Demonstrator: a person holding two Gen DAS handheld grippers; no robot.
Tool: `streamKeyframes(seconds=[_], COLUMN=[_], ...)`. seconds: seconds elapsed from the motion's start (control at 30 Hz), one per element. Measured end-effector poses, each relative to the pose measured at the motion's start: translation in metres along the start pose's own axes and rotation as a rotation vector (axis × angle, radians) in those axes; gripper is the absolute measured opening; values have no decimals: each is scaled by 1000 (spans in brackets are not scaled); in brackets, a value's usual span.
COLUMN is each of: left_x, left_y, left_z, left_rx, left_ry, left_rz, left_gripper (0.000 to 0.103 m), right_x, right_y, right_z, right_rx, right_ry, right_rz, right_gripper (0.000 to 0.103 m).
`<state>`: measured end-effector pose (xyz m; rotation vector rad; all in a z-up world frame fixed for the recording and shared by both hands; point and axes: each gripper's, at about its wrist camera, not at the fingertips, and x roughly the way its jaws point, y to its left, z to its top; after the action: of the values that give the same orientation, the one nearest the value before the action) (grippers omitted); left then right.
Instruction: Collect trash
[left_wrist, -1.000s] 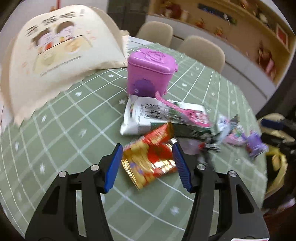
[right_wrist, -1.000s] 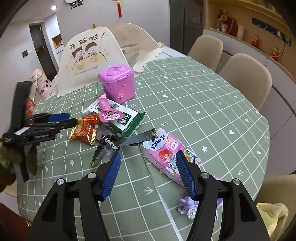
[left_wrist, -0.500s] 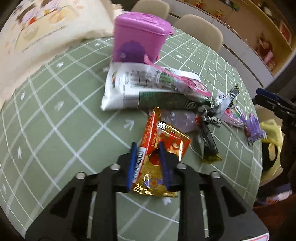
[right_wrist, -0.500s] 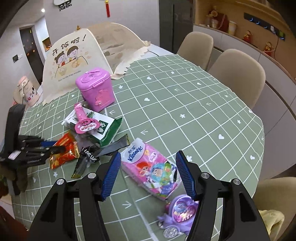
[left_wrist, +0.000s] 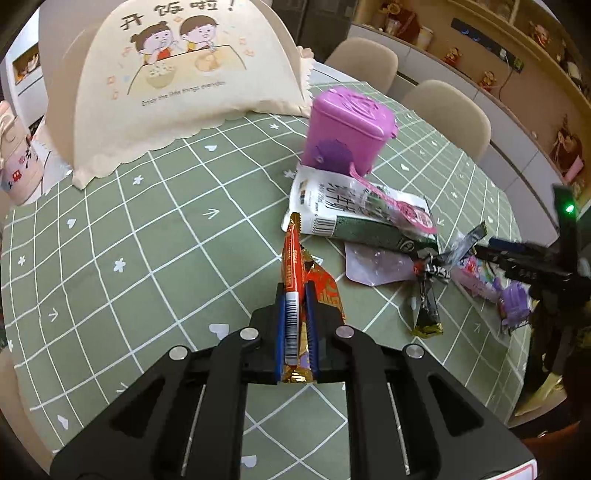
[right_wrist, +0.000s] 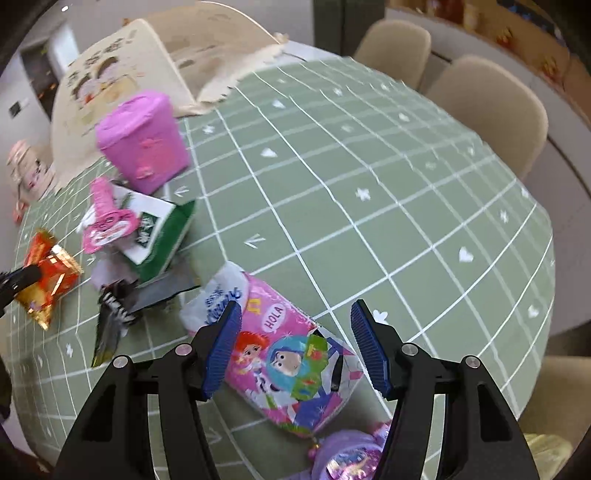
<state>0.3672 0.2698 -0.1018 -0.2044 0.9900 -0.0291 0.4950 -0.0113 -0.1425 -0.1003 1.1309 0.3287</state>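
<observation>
Two grippers of mine are over a round table (left_wrist: 155, 236) covered in green cloth with a white grid; each is at a different piece of litter. My left gripper (left_wrist: 295, 332) is clenched on a crinkled red-and-gold foil snack wrapper (left_wrist: 295, 280); the blue pads pinch it edge-on, so its long axis runs straight out ahead of the fingers, the far end standing up off the cloth. In the right wrist view the same wrapper shows at the far left, off the cloth in that grip.

My right gripper (right_wrist: 295, 345) has its jaws wide apart and grasps nothing; it hangs directly over a pink soft tissue pack printed with cartoon figures (right_wrist: 288, 358). That pack is the thing my next move turns on, I judge — it lies flat on the cloth right beneath and between the two blue pads, its long axis slanting from upper left, where the white end sits, to lower right. The pads stand either side of its narrower width, so a straight drop and a squeeze should span it; whether they already touch it I cannot tell.

Just beyond lie a black foil strip (right_wrist: 110, 325) and a green-and-white snack bag (right_wrist: 159, 236); a pink lidded plastic toy bin (right_wrist: 142, 144) stands further back — the likely place for this litter.
</observation>
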Motion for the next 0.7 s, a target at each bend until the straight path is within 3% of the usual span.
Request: streamKeyframes(seconds=[0.33, 0.53, 0.63, 0.7], left_x=[-13, -12, -9, -5], left_y=[-5, -4, 0, 6], left_z=[1, 1, 2, 4], left_rx=[2, -3, -13, -25], left_ry=[-27, -22, -20, -13], left_rz=[-24, -52, -105, -174], left_gripper=[9, 9, 11, 18], right_x=[1, -6, -9, -11], right_y=[50, 76, 79, 80], right_z=[-25, -46, -51, -54], right_rx=[-44, -73, -46, -40], right_ry=[69, 83, 83, 75], right_rz=[103, 113, 117, 112], right_gripper=[58, 58, 58, 59])
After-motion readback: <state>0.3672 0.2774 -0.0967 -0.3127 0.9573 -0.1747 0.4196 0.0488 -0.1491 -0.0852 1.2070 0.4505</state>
